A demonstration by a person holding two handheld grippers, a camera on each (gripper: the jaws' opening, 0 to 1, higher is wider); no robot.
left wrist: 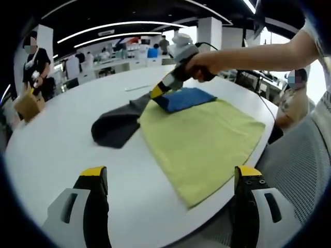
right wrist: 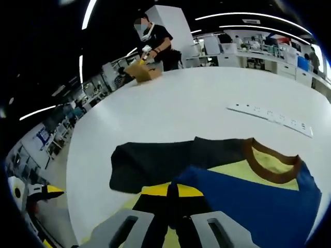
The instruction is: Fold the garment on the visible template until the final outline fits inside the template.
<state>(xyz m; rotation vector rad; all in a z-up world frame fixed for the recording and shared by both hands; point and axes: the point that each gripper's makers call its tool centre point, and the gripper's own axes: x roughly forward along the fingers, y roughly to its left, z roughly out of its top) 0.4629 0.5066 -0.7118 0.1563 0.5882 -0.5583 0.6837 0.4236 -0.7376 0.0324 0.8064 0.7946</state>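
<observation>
The garment is folded small: a blue body (left wrist: pixel 183 98) (right wrist: pixel 248 204) with a brown collar (right wrist: pixel 271 160) and a dark grey sleeve (left wrist: pixel 116 126) (right wrist: pixel 155 163) trailing onto the white table. It lies on the far corner of the yellow-green template cloth (left wrist: pixel 201 139). In the left gripper view my right gripper (left wrist: pixel 158 91), held by a hand, is shut on the garment where the sleeve meets the blue part. Its own view shows the yellow-tipped jaws (right wrist: pixel 170 192) pressed together on that fabric. My left gripper (left wrist: pixel 170 173) hovers open over the template's near corner, holding nothing; its yellow tip also shows low at the left (right wrist: pixel 45 193).
A white power strip (right wrist: pixel 271 116) (left wrist: pixel 137 88) lies on the round white table (left wrist: pixel 62 155) beyond the garment. A person with a cardboard box (right wrist: pixel 142 71) stands at the far edge. A mesh chair (left wrist: pixel 297 160) sits by the table's near-right edge.
</observation>
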